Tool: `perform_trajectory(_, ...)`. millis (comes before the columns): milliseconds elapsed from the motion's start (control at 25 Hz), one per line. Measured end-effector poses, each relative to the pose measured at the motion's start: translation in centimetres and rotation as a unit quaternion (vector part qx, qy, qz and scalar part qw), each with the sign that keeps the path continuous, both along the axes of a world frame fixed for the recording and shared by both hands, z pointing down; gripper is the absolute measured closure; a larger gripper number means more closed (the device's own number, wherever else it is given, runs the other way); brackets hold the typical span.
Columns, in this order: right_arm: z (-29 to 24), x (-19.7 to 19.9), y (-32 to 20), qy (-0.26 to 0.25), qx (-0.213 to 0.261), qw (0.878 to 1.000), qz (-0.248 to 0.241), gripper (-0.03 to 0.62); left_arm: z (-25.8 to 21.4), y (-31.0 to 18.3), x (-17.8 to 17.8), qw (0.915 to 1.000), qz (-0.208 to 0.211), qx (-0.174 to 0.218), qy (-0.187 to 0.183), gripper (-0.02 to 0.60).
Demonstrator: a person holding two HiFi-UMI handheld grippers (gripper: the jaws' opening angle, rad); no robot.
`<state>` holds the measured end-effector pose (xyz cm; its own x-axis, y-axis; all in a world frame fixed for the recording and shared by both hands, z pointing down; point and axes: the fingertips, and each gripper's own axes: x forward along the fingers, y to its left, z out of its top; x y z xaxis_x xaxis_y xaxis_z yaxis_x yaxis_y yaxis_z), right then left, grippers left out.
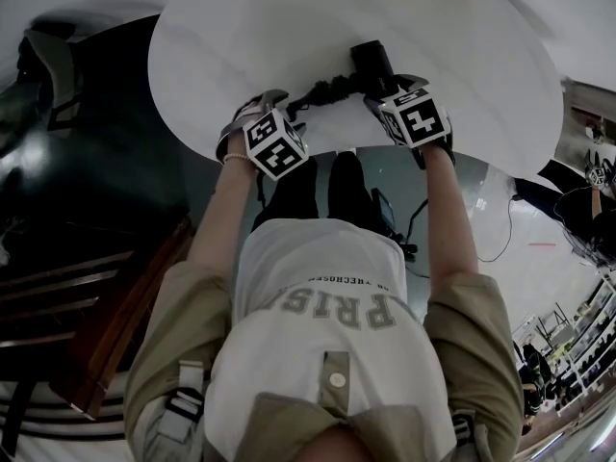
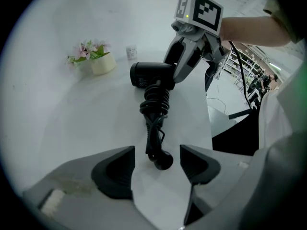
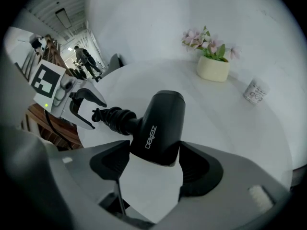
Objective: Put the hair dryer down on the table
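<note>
A black hair dryer (image 1: 373, 65) (image 2: 151, 74) (image 3: 160, 123) lies on the round white table (image 1: 241, 37), its coiled cord (image 1: 327, 89) (image 2: 154, 104) trailing toward my left. My right gripper (image 1: 383, 92) (image 3: 154, 164) (image 2: 184, 66) is shut on the rear end of the barrel, both pads against its sides. Just before the table's near edge, my left gripper (image 1: 284, 106) (image 2: 157, 169) (image 3: 86, 104) stands open. The cord's plug (image 2: 162, 161) lies on the table between its fingers, touching neither.
A cream pot of pink flowers (image 2: 102, 63) (image 3: 213, 67) and a small white cup (image 2: 131, 52) (image 3: 255, 92) stand at the table's far side. The table edge runs just under both grippers. Dark wooden furniture (image 1: 115, 306) stands at my left.
</note>
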<state>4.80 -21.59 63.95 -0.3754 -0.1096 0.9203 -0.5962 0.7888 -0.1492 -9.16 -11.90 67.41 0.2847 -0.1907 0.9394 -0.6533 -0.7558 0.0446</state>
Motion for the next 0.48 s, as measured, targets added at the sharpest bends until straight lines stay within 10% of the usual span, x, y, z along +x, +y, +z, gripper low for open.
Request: perform_trajectory(480,0.2,0.0,-0.2,-0.011,0.001,1.0,-0.002,0.253,-1.4,0.4,-0.4,0.9988,-0.039,0.016,0.024,0.272)
